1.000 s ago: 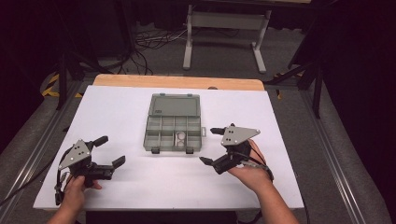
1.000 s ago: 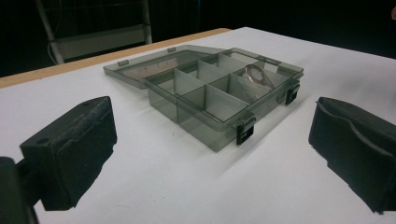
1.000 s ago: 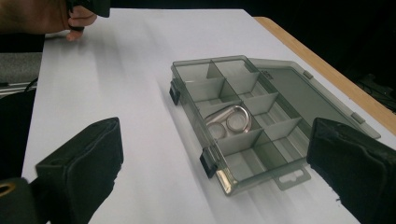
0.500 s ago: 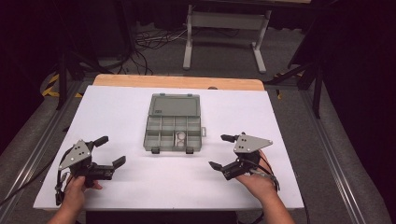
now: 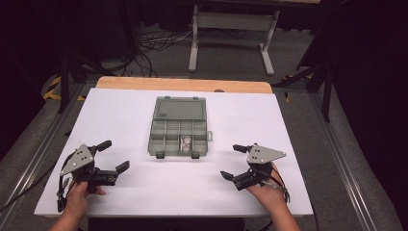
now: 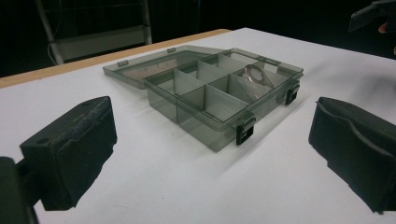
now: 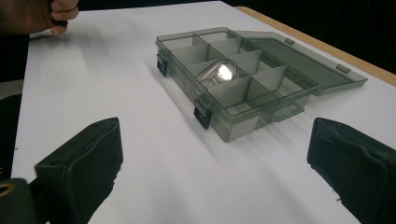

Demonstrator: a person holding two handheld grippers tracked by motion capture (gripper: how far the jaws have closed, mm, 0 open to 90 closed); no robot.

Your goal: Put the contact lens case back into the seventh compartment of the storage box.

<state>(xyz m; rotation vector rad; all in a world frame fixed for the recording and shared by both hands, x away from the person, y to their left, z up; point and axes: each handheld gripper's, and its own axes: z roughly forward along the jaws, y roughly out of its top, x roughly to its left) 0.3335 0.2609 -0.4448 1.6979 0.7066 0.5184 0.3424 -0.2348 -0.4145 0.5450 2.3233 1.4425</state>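
At the near left of the white-topped bench (image 5: pixel 144 115), a hand holds the left claw (image 5: pixel 113 155) resting low on the surface, its two black jaws spread wide apart and gripping nothing. In the middle of the bench, a little farther away, lies a smoky grey translucent plastic compartment box (image 5: pixel 179 138), its hinged lid (image 5: pixel 180 108) folded flat open on the far side and two dark latches on the near edge. One near compartment, right of centre, holds small shiny round pieces (image 5: pixel 185 141), too blurred to identify. At the near right, another hand holds the right claw (image 5: pixel 235 161), jaws likewise wide apart and empty. Both claws sit well apart from the box, pointed toward it. This looks like a resting stage between actions; a likely next move is reaching a claw forward to the box, to the pieces or the lid.
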